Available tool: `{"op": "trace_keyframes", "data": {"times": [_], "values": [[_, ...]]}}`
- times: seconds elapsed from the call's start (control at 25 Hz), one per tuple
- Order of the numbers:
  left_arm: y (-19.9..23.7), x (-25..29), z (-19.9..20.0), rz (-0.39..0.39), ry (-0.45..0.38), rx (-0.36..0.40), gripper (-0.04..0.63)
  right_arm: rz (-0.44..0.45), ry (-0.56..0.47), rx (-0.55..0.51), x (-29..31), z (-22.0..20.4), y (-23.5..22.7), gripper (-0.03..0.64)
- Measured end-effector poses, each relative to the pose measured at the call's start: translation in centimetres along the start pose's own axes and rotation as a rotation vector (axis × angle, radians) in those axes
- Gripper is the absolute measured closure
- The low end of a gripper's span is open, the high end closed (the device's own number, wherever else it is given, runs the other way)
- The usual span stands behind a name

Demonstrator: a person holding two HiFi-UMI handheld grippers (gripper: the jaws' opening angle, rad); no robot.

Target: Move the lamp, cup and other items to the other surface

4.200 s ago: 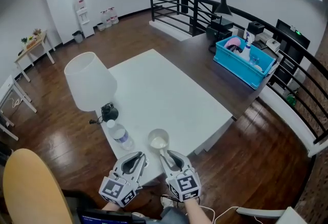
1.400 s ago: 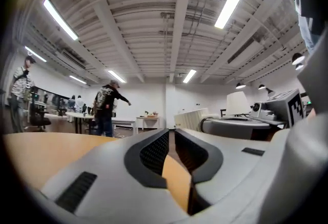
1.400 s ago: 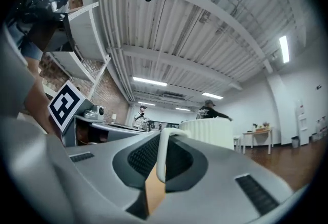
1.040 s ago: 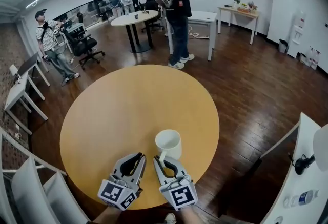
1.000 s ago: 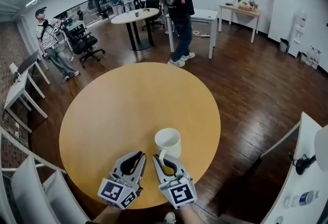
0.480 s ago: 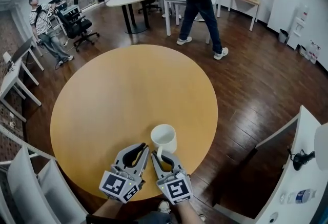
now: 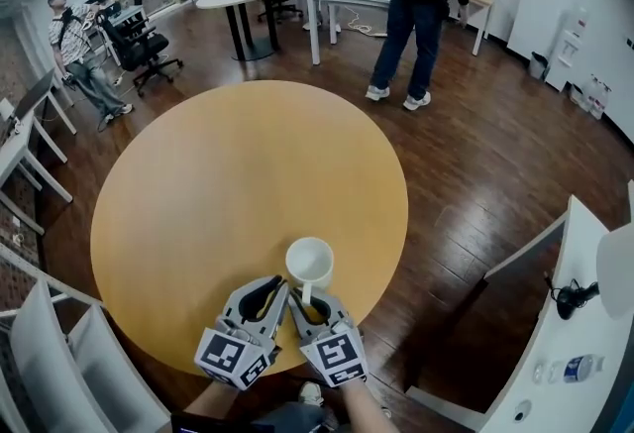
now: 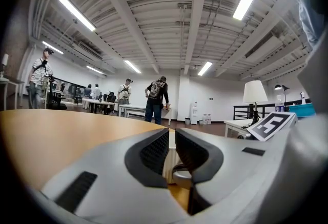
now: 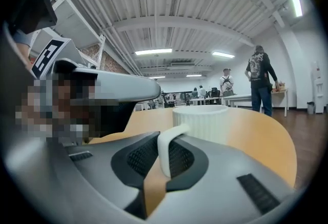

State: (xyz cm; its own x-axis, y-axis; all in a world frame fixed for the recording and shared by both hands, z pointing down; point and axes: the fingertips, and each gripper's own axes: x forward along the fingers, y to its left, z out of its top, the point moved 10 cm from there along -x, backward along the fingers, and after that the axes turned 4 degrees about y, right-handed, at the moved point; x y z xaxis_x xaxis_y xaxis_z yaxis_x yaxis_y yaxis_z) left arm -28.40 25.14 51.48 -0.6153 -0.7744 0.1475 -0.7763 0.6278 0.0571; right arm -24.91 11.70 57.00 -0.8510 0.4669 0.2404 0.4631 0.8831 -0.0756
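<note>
White ribbed ceramic cup (image 7: 309, 261), round-mouthed w/ a smooth loop handle (image 9: 165, 152), sits upright at the near edge of the round tan wood-look table (image 7: 198, 173), a bit R of centre, handle pointing back at the person. Can't tell if its base is fully down on the top; the grippers hide it. R gripper (image 7: 305, 299), grey moulded plastic w/ dark dimpled pads, is clamped on that handle: in the right gripper view the white loop stands pinched btwn the two pads, the cup's fluted wall just beyond. L gripper (image 7: 280, 287) is just beside it, tips almost touching the R one, over the same near edge; its pads are drawn together to a thin slit w/ nothing held, only a strip of the cup and tabletop visible thru the gap. Both carry a cube w/ black-and-white square markers at the back. Tabletop is smooth, matte, otherwise bare. At the far R, well apart across dark glossy plank floor, is a white rectangular table (image 7: 555, 317) w/ a white conical lampshade (image 7: 619, 268), its black base and cord (image 7: 567, 295), and a clear plastic bottle (image 7: 580, 369) lying near that table's R edge. In the bg, people stand by white desks and a small round table.
</note>
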Motion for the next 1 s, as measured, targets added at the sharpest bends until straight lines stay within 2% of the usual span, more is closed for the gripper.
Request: {"op": "trace_keyframes", "data": {"times": [0.16, 0.2, 0.24, 0.36, 0.56, 0.76, 0.84, 1.0], "values": [[-0.1, -0.5, -0.1, -0.003, 0.0, -0.006, 0.546, 0.032, 0.036, 0.033, -0.2, -0.3, -0.1, 0.531], [-0.1, -0.5, -0.1, -0.003, 0.001, -0.008, 0.546, 0.035, 0.042, 0.053, -0.2, -0.5, -0.3, 0.48], [-0.1, -0.5, -0.2, -0.004, 0.003, -0.01, 0.546, 0.033, 0.049, 0.074, -0.3, -0.7, -0.4, 0.459], [-0.2, -0.5, -0.5, -0.01, 0.006, -0.016, 0.547, 0.003, 0.042, 0.093, -0.7, -0.9, -0.6, 0.459], [-0.5, -0.3, -0.2, -0.018, 0.006, -0.012, 0.548, -0.099, -0.017, 0.082, -2.3, -1.1, -0.8, 0.459], [-0.8, -0.2, 0.1, -0.022, 0.014, 0.001, 0.546, -0.12, -0.029, 0.068, -3.6, -0.4, -0.8, 0.459], [-0.9, -0.3, 0.6, -0.022, 0.018, 0.011, 0.584, -0.131, -0.028, 0.061, -4.2, 0.5, -0.5, 0.46], [-2.0, -0.7, 2.5, -0.042, 0.009, 0.024, 0.584, -0.157, -0.017, 0.032, -7.1, 4.2, 0.0, 0.479]]}}
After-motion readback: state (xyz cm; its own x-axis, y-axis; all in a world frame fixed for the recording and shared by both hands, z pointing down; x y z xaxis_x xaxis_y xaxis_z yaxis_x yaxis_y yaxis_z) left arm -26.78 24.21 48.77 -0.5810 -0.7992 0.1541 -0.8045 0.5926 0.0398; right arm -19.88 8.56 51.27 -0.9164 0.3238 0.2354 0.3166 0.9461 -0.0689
